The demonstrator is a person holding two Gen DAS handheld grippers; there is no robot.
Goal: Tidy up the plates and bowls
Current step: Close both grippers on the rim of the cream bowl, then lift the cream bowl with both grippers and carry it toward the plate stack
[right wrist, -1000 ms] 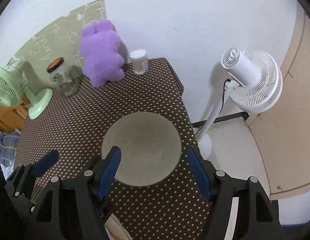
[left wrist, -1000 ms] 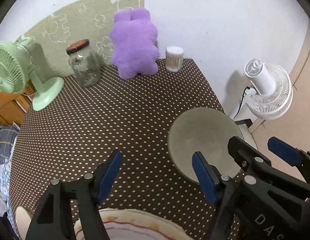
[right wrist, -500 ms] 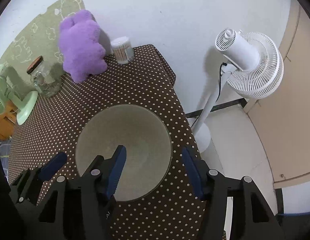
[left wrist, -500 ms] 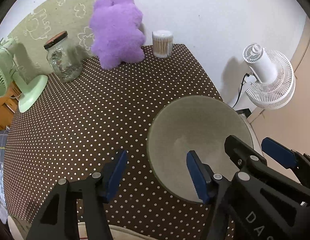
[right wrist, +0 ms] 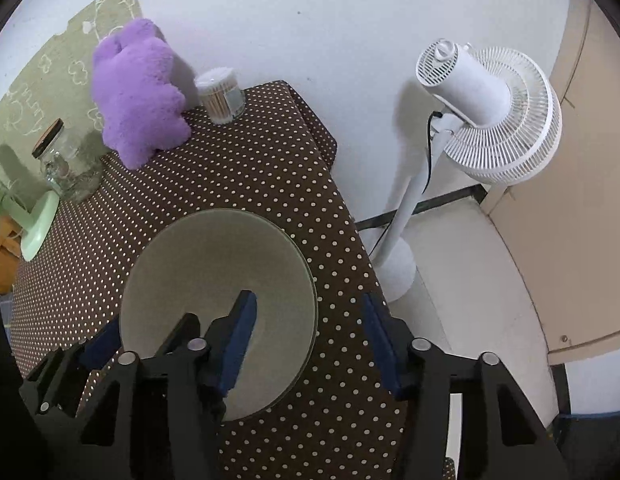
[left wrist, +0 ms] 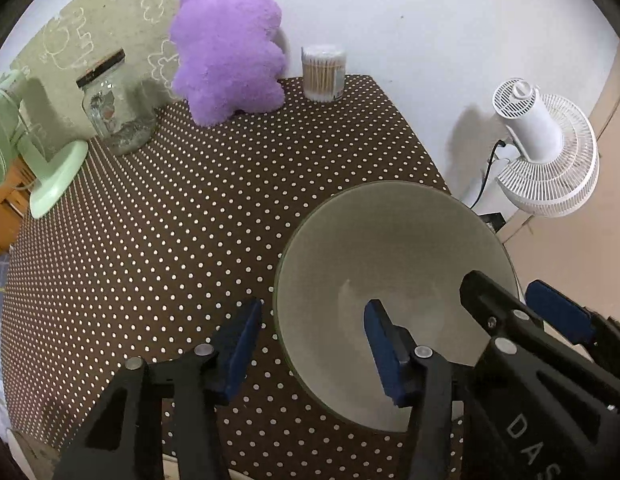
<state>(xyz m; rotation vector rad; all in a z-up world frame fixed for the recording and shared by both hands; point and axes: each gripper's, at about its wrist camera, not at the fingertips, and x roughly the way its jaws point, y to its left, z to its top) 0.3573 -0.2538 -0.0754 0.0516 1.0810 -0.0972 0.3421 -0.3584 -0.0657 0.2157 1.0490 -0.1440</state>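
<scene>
Two handheld grippers reach down over one pale grey-green bowl (left wrist: 389, 264) that sits on a brown tablecloth with white dots (left wrist: 170, 220), in the lower right of the left wrist view and the lower centre-left of the right wrist view; the left gripper (left wrist: 310, 344) straddles the bowl's left rim, one blue pad (left wrist: 240, 344) outside over the cloth and the other inside the bowl; the right gripper (right wrist: 310, 340) straddles the opposite rim, its left pad (right wrist: 238, 340) inside the bowl and its right pad outside over the cloth; both pairs of jaws have just been closing and stand partly open, with the bowl's wall between them, and a gap shows between each pad and the rim; along the upper edge of the table stand a purple plush toy (left wrist: 226, 44), a glass jar with a dark lid (left wrist: 110, 104) to its left and a clear tub of cotton swabs (left wrist: 323, 72) to its right; a green desk fan (left wrist: 26, 148) sits at the far left; a white pedestal fan (right wrist: 481, 116) stands on the floor at the right, beside the table.
</scene>
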